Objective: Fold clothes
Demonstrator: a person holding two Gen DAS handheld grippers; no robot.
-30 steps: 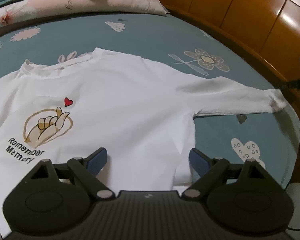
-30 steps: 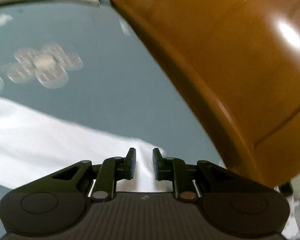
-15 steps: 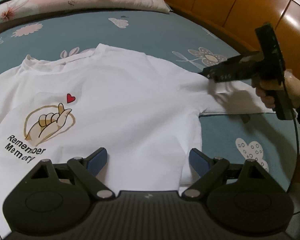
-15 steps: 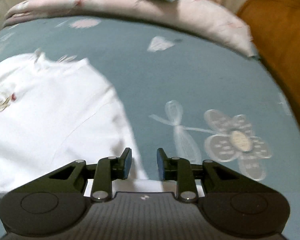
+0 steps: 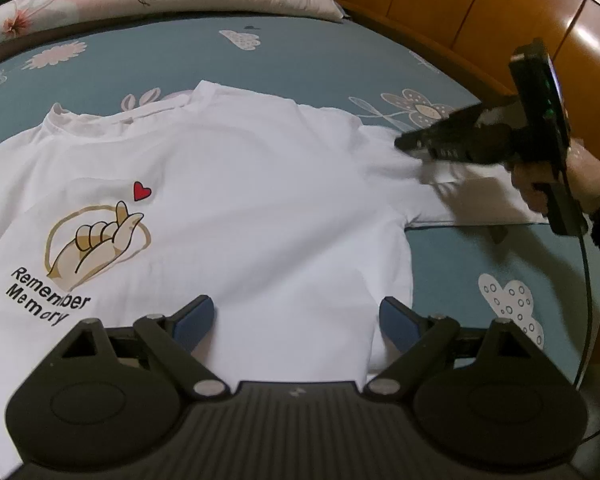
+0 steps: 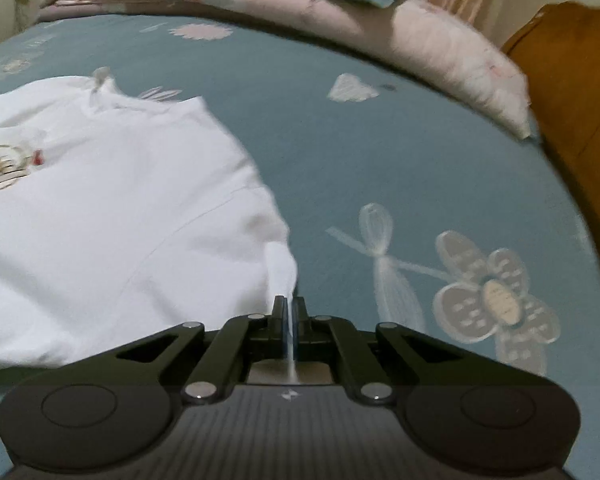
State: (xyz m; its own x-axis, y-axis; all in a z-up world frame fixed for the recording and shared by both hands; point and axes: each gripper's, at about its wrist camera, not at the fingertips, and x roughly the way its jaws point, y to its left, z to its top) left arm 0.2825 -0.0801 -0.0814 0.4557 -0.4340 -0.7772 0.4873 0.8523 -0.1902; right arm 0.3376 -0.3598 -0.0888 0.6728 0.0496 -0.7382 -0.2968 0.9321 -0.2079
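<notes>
T-shirt (image 5: 240, 208): your left view cuts off its left side and hem; lower edge hidden behind the left gripper (image 5: 296, 320).
Sleeve (image 5: 472, 196): partly covered by the right gripper (image 5: 404, 145).
Your hand (image 5: 556, 188): mostly behind the handle, arm cropped.
Pillows (image 6: 440, 48): blurred, print unreadable.
</notes>
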